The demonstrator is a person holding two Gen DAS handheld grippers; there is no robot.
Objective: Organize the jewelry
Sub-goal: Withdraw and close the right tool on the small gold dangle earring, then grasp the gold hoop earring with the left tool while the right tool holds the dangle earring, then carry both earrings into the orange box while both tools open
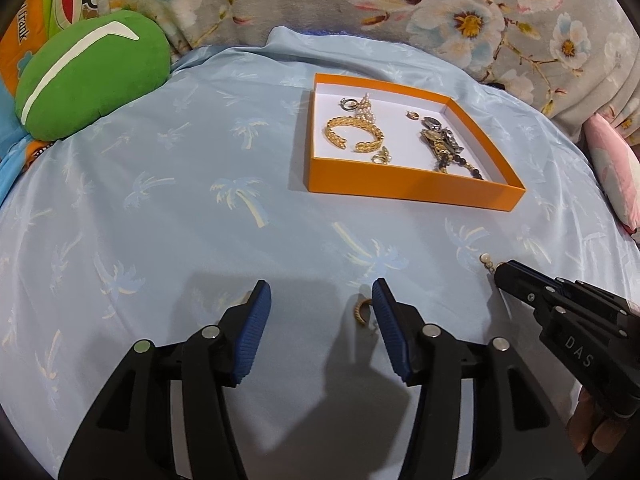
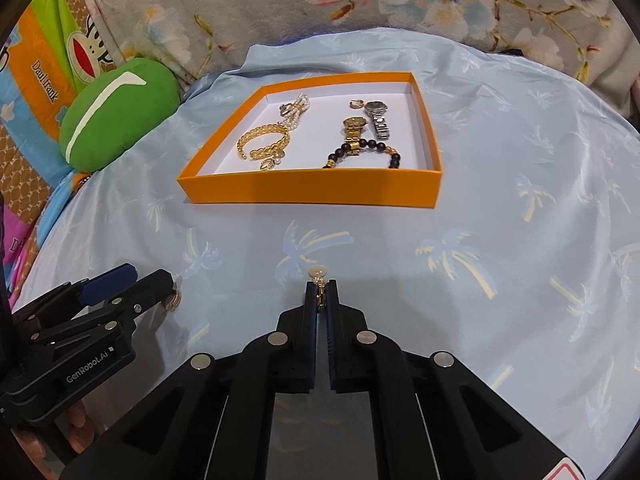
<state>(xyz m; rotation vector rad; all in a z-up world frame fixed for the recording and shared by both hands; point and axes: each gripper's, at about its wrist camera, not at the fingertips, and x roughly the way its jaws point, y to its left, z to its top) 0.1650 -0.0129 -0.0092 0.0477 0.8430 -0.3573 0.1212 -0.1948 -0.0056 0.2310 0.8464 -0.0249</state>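
Note:
An orange box (image 1: 412, 190) (image 2: 308, 190) with a white floor sits on the pale blue cloth. It holds a gold cuff (image 1: 352, 132) (image 2: 262, 140), a pearl piece, two watches (image 2: 366, 124) and a dark bead bracelet (image 2: 368, 150). My right gripper (image 2: 321, 285) (image 1: 498, 274) is shut on a small gold earring with a pale bead (image 2: 318, 276) (image 1: 487, 261), low over the cloth in front of the box. My left gripper (image 1: 318, 294) (image 2: 160, 280) is open, its fingers either side of bare cloth. A small gold ring-shaped earring (image 1: 362, 310) (image 2: 174, 300) lies on the cloth just inside its right finger.
A green cushion (image 1: 88, 76) (image 2: 120, 114) lies at the back left beside a printed orange and blue sheet (image 2: 44, 80). A grey floral fabric (image 1: 480, 12) rises behind the cloth. A pink pillow (image 1: 612, 176) sits at the right edge. A person's fingers (image 1: 596, 420) hold the right gripper.

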